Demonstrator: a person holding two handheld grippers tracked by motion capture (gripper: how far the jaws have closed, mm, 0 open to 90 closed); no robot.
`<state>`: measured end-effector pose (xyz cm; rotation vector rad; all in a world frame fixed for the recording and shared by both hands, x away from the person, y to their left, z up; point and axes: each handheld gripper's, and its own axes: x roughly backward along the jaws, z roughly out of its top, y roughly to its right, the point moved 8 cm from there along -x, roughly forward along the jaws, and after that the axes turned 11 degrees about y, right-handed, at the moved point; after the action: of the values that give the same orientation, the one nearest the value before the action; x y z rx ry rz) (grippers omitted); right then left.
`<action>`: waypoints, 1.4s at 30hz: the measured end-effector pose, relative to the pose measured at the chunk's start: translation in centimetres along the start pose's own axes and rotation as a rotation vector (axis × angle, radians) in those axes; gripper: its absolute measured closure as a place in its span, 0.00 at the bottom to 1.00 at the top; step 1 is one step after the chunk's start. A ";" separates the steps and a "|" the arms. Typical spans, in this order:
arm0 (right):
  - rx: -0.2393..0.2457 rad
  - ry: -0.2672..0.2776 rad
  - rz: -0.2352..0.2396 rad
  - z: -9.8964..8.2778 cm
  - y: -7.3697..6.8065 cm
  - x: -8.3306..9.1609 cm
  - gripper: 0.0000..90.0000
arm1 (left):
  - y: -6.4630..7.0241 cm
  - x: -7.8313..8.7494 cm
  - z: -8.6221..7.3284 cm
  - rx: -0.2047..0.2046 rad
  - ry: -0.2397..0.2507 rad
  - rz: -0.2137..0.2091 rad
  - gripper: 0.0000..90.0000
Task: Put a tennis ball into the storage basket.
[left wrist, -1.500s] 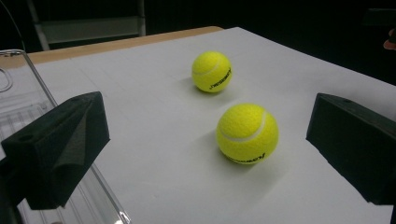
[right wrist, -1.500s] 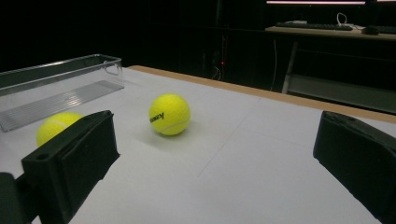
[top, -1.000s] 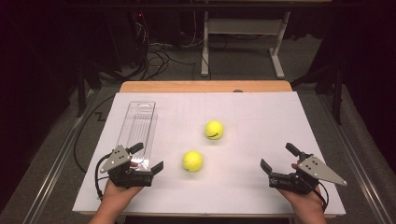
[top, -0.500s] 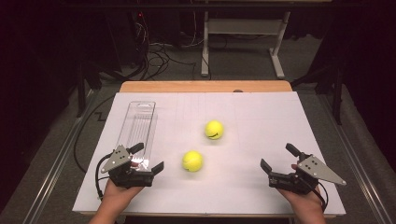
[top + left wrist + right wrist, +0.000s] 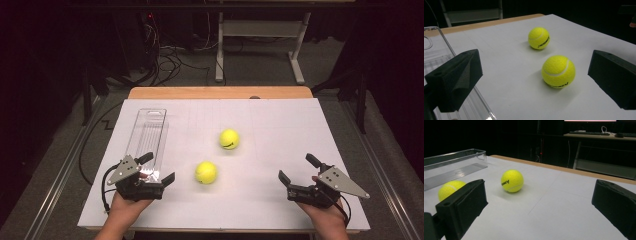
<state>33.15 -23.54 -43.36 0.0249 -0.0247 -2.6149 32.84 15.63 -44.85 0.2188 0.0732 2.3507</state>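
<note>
The left tool (image 5: 157,169) sits low at the near left of the white table (image 5: 280,125), held in a hand (image 5: 125,205), its jaws spread wide apart with nothing between them; one jaw reaches over the near end of the clear plastic tray (image 5: 149,135), the other points toward the near ball (image 5: 206,172). In the left gripper view that near ball (image 5: 558,71) lies on the table just ahead of the open jaws, closer to the right-hand one, touching neither. The far ball (image 5: 229,139) rests a little beyond it, the two near each other but apart. The right tool (image 5: 298,169) rests at the near right of the table, jaws also wide apart and holding nothing, well apart from both balls. The tray lies lengthwise along the left side, empty as far as can be seen
</note>
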 end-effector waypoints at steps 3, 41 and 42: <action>-0.001 -0.001 -0.002 0.0 0.0 0.0 0.00 | 0.0 0.0 0.1 0.003 0.002 -0.002 0.01; -0.010 -0.005 -0.002 -0.1 -0.1 0.0 0.00 | 1.5 -0.5 -0.7 -0.045 -0.129 -0.049 0.01; -0.010 -0.005 -0.002 -0.1 -0.1 0.0 0.00 | 1.6 -0.5 -0.8 -0.044 -0.140 -0.053 0.01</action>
<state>33.13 -23.44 -43.50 0.0153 -0.0138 -2.6168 31.93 14.17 -45.51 0.3543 -0.0402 2.2754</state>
